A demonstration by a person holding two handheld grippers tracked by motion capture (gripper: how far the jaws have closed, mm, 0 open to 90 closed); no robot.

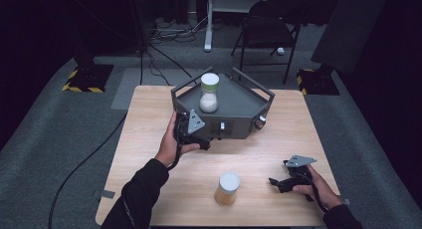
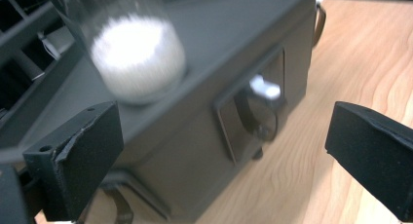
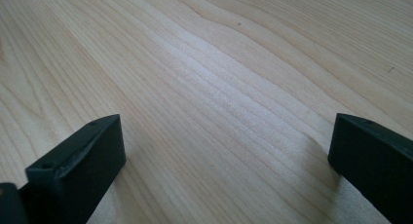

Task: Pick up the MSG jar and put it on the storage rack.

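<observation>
A dark grey box-like scale stands at the far middle of the wooden table. On its top tray sits a clear jar with a pale lid and white contents, blurred and close in the left gripper view. My left gripper is open at the scale's front left corner, its jaws wide apart before the front panel and small white knob. My right gripper lies open low over bare wood at the near right. A second jar with orange contents stands at the near middle.
A black folding chair and cables lie on the grey carpet beyond the table. Hazard-striped stand bases sit at both far sides. A cable trails off the table's left edge.
</observation>
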